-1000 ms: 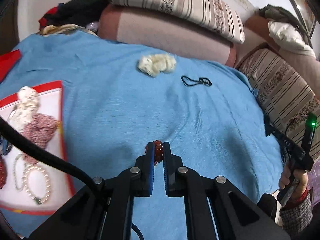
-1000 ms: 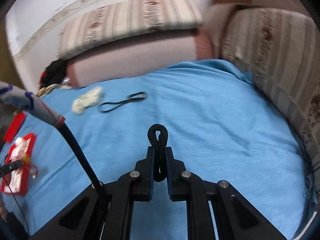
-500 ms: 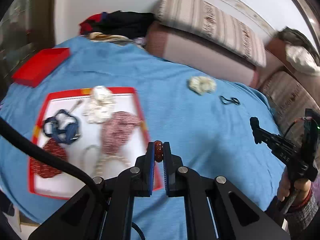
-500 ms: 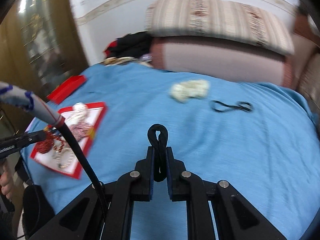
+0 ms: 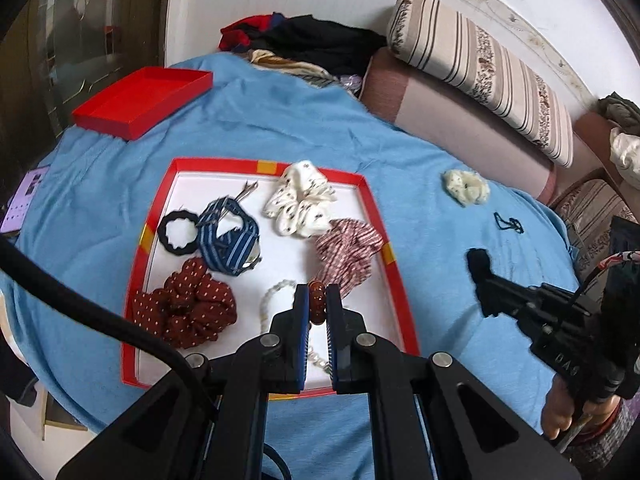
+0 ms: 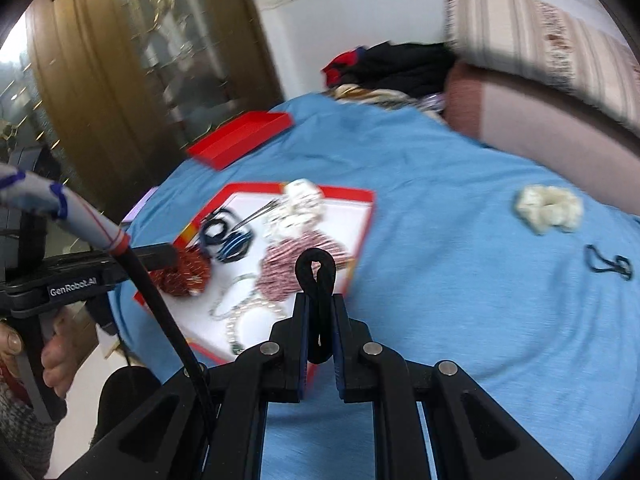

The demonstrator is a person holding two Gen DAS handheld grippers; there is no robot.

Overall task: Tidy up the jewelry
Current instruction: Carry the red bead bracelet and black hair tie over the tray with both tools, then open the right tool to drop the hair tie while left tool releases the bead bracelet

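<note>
I am looking down on a blue cloth (image 5: 400,208) that is filling most of both wrist views, with a striped cushion (image 5: 480,64) lying along the upper right of the left frame and a pile of dark clothes (image 5: 316,44) sitting at top centre. A red-rimmed tray (image 5: 370,204) with a white floor is occupying the middle left of the left view, and a red box lid (image 5: 140,96) is resting in the upper left, well apart from it. Inside the tray a dark red dotted scrunchie (image 5: 188,304) is lying at lower left, a blue striped scrunchie (image 5: 228,244) beside a black hair tie (image 5: 178,234) above it, a white printed scrunchie (image 5: 300,200) near the top rim, a red-and-white checked scrunchie (image 5: 348,250) by the right rim, and a pearl necklace (image 5: 272,300) partly hidden behind my fingers. A cream scrunchie (image 5: 466,186) and a thin black cord (image 5: 508,222) are lying on the cloth at centre right, outside the tray.

My left gripper (image 5: 318,304) is hanging over the tray's lower middle, its jaws nearly closed and pinching an amber bead bracelet (image 5: 317,302). My right gripper (image 6: 320,312) is pointing toward the tray's right rim, jaws narrowly apart and clamping a black looped hair band (image 6: 316,276) that is standing up between them.
</note>
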